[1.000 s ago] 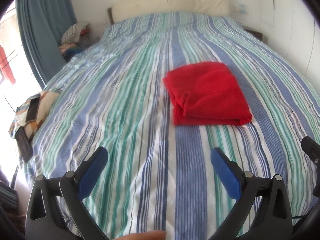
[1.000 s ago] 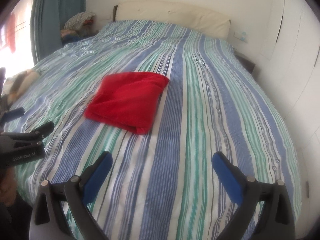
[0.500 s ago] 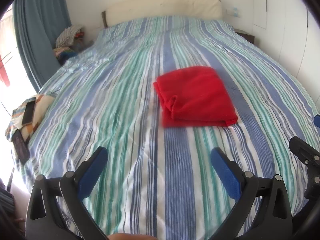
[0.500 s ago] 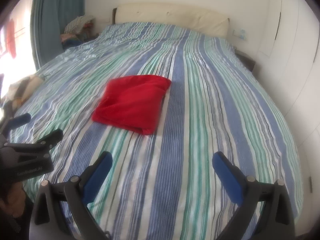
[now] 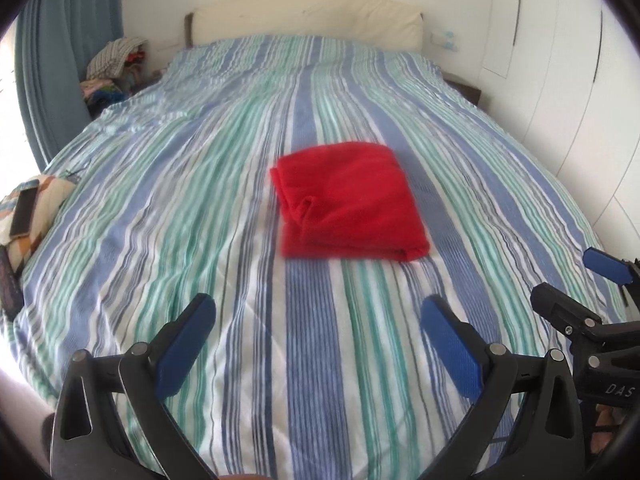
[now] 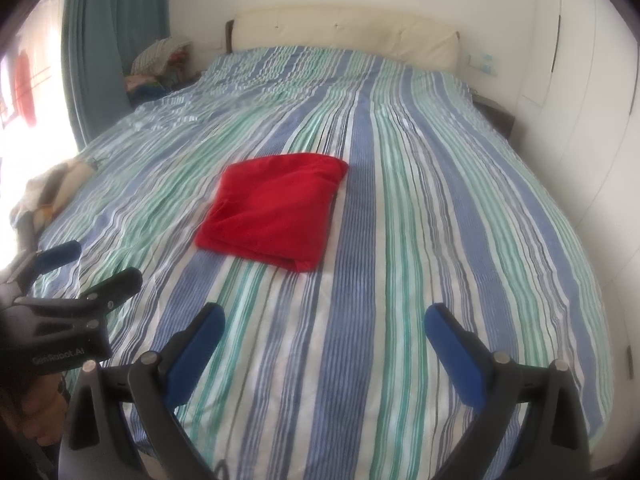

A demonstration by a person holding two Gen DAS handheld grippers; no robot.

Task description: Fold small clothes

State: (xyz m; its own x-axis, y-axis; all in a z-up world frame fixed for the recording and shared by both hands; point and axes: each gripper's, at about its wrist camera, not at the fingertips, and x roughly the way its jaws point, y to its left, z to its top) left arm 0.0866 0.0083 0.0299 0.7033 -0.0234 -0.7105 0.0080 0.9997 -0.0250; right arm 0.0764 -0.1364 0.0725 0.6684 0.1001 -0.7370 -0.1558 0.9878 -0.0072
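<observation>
Folded red cloth point(image 5: 350, 204) on striped bed point(image 5: 160, 200).
Soft, light, likely floppy; best pinched at near corners. Left gripper point(image 5: 316, 330) and right gripper point(image 6: 324, 330) both spread apart, empty.

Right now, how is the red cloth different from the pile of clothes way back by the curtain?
The red cloth is one plain colour; the pile of clothes mixes stripes and several colours. The red cloth is folded into a flat, neat rectangle; the pile is a lumpy heap. The red cloth lies on the striped bed, in front of both open grippers; the pile sits off the bed's far corner. Both are fabric, and neither is being held.
</observation>
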